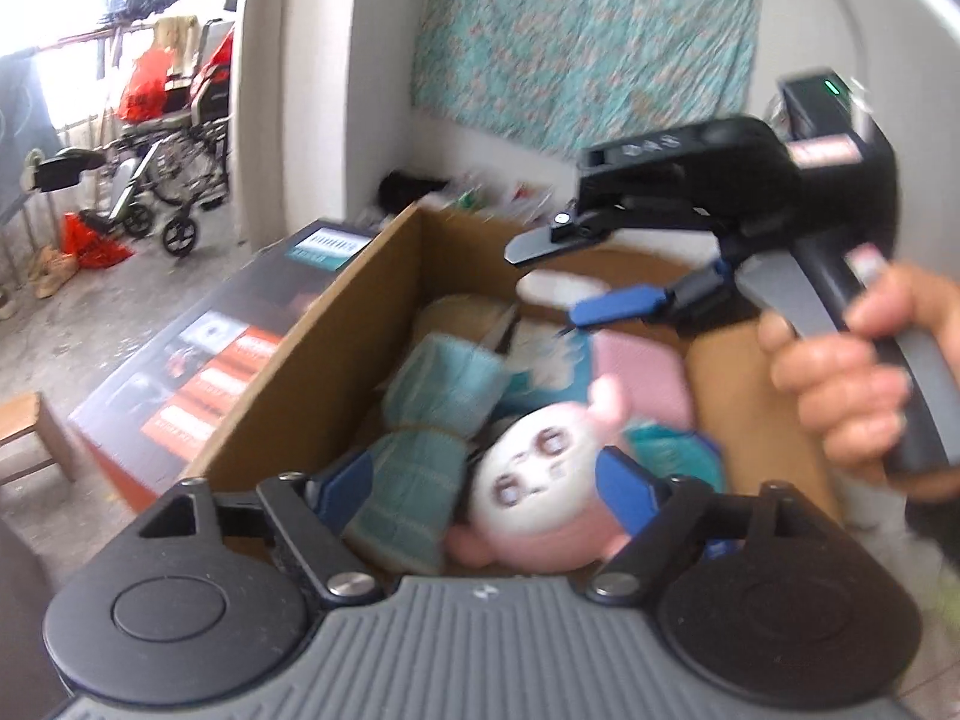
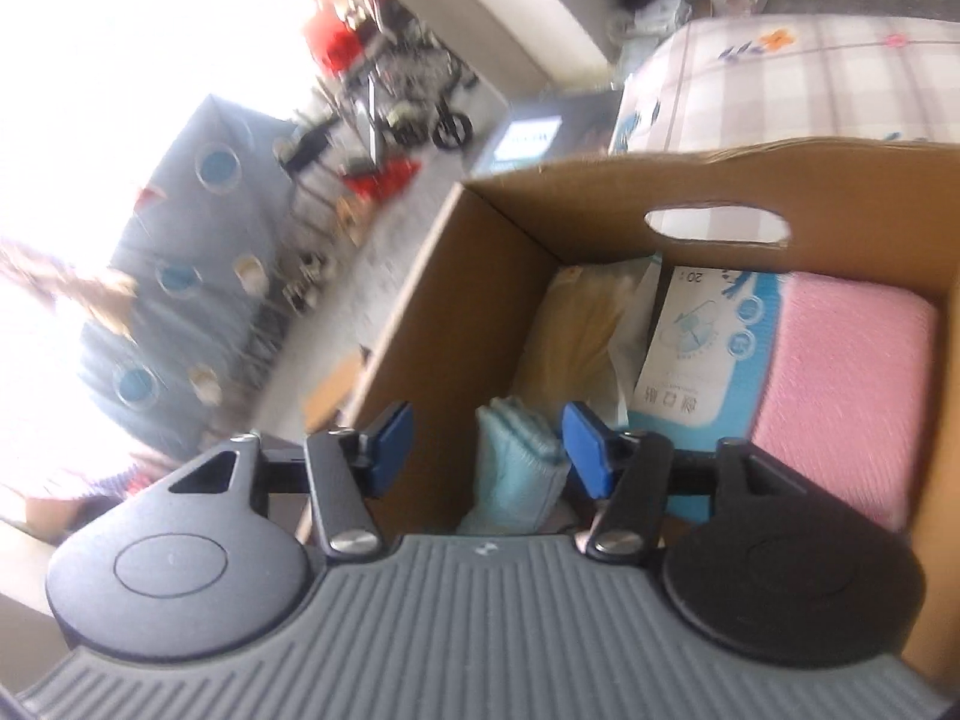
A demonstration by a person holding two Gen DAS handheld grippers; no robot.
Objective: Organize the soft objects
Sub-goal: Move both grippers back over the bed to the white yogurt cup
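Observation:
An open cardboard box point(image 1: 312, 360) holds soft things. In the left wrist view a pink plush doll with a white face point(image 1: 540, 480) lies in it beside a rolled teal towel point(image 1: 432, 420). My left gripper point(image 1: 483, 483) is open, its blue pads wide on either side of both, not pressing. My right gripper point(image 1: 564, 276), held by a hand point(image 1: 852, 384), hovers open over the box's far side. In the right wrist view my right gripper point(image 2: 489, 447) is open above the teal towel point(image 2: 516, 462). The box point(image 2: 840, 192) also holds a pink folded cloth point(image 2: 840, 384), a mask packet point(image 2: 696, 348) and a beige bundle point(image 2: 576, 330).
A printed carton point(image 1: 210, 360) stands against the box's left side. A wheelchair point(image 1: 174, 168) and red bags are at the back left, a wooden stool point(image 1: 30, 426) at the left edge. A bed with a checked cover point(image 2: 810, 78) lies behind the box.

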